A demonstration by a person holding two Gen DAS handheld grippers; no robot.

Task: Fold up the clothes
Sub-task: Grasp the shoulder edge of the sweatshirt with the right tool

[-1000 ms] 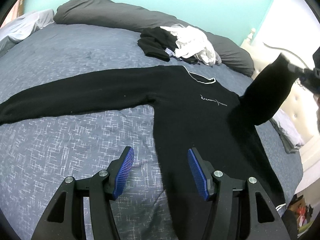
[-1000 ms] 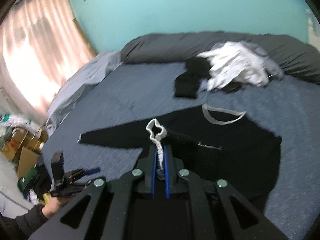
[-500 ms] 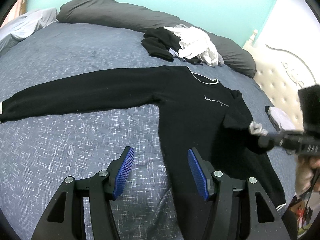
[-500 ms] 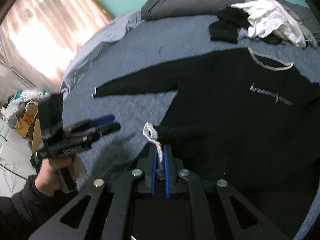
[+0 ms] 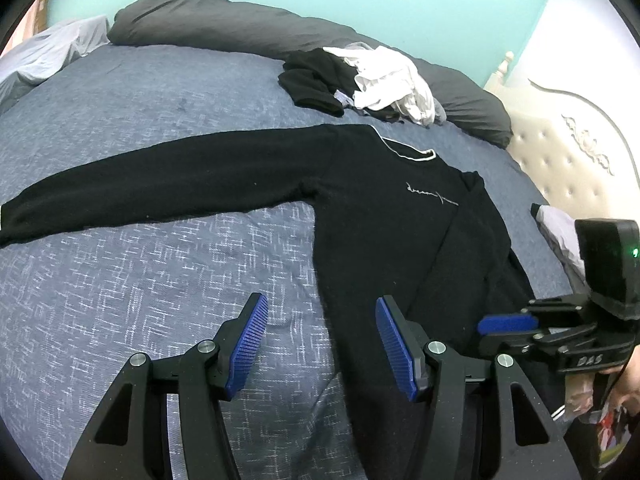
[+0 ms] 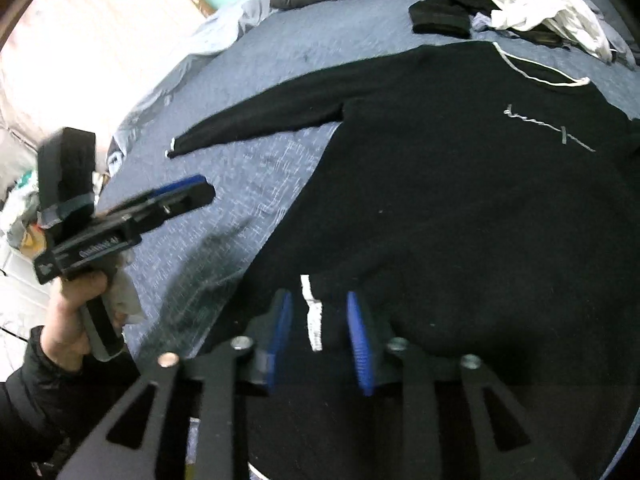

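Observation:
A black sweater point(image 5: 372, 216) with a white-edged collar lies flat on the blue bedspread point(image 5: 140, 304), its left sleeve point(image 5: 160, 184) stretched out sideways. The other sleeve is folded over the body, and its white cuff point(image 6: 311, 312) lies between the blue pads of my right gripper point(image 6: 319, 298). Those jaws are opening and neither pad touches the cuff. In the left wrist view the right gripper point(image 5: 504, 324) sits low at the sweater's right edge. My left gripper point(image 5: 320, 308) hovers open over the sweater's left side seam, holding nothing; the right wrist view shows the left gripper point(image 6: 182, 194) in a hand.
A heap of black and white clothes point(image 5: 372, 80) lies beyond the collar. A long grey bolster point(image 5: 224, 28) runs along the far edge of the bed. A tufted cream headboard point(image 5: 568, 152) stands at the right, and pale bedding point(image 5: 48, 48) at the far left.
My right gripper came down with the sleeve cuff, laid the sleeve across the sweater's body, and its jaws have parted from the cuff. My left gripper stayed still and open.

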